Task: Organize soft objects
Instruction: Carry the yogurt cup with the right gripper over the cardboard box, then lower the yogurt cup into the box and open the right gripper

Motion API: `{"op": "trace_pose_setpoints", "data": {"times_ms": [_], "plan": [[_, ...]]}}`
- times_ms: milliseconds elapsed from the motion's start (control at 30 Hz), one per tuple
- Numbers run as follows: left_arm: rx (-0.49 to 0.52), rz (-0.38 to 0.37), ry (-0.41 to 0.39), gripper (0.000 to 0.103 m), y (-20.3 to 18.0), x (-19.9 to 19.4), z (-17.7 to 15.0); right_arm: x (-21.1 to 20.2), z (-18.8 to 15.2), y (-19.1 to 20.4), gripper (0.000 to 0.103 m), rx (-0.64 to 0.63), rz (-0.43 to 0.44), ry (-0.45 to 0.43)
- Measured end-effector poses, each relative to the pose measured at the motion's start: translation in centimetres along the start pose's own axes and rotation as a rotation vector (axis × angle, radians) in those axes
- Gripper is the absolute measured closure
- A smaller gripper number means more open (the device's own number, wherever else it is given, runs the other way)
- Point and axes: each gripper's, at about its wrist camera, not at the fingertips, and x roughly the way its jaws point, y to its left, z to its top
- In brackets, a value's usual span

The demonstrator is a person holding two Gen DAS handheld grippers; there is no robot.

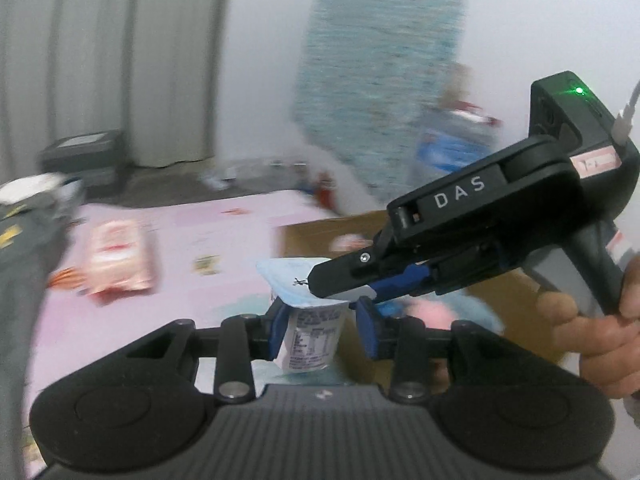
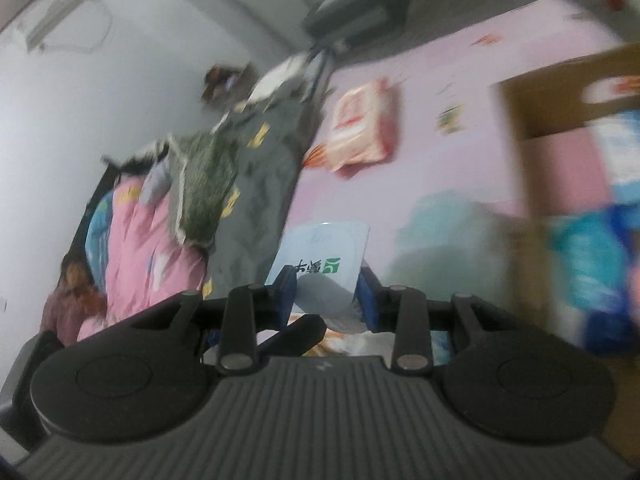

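Note:
A small white yogurt cup (image 1: pixel 310 334) with a pale blue foil lid sits between my left gripper's (image 1: pixel 322 330) blue pads, held upright above the pink bed sheet. My right gripper (image 1: pixel 340 286) comes in from the right and its fingertips pinch the lid's edge. In the right wrist view the lid (image 2: pixel 324 256) with a green logo lies between my right gripper's (image 2: pixel 326 298) blue pads. Both views are motion-blurred.
A pink-and-white wipes pack (image 1: pixel 118 258) lies on the pink sheet (image 1: pixel 208 236). An open cardboard box (image 2: pixel 560 92) with blue and pink soft items stands at the right. Grey and pink bedding (image 2: pixel 256 184) is piled at the left edge.

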Motion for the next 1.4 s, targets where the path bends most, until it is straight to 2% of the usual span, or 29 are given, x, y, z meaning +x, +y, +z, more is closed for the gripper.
{"op": "trace_pose_setpoints", "data": {"times_ms": [133,300,467,567,667,767,967,1067,1233,1400], "plan": [[0.067,-0.11,0.04,0.064,-5.4,1.9,-0.2,-7.2,-2.1,-3.7,0.069,0.05,-0.06,-0.082],[0.071,-0.205,0.175,0.064,-9.4,5.2,-1.4,-12.5,-5.1,-9.2,0.069,0.147,-0.142,-0.094],[0.07,-0.225,0.308,0.064,-10.7,8.2,-3.3,-12.6,-7.1,-13.6,0.069,0.232,-0.153,-0.037],[0.073,-0.225,0.344,0.064,-11.2,8.9,-4.0,-11.0,-7.5,-15.9,0.069,0.287,-0.097,0.027],[0.087,-0.206,0.354,0.064,-11.5,9.4,-4.1,-9.7,-7.1,-17.3,0.069,0.282,-0.07,0.072],[0.073,-0.199,0.352,0.063,-11.1,9.2,-3.8,-8.8,-6.4,-18.2,0.069,0.291,-0.106,0.089],[0.06,-0.171,0.287,0.062,-9.5,7.1,-2.9,-10.2,-5.6,-19.3,0.069,0.286,-0.131,0.037],[0.047,-0.147,0.25,0.061,-8.2,5.7,-2.5,-10.6,-4.9,-19.7,0.068,0.284,-0.165,0.001],[-0.001,-0.088,0.198,0.061,-5.5,3.3,-2.5,-8.9,-4.3,-20.7,0.068,0.303,-0.213,0.021],[-0.069,-0.022,0.18,0.061,-2.2,1.8,-3.4,-6.3,-3.4,-20.2,0.069,0.263,-0.201,0.047]]}}
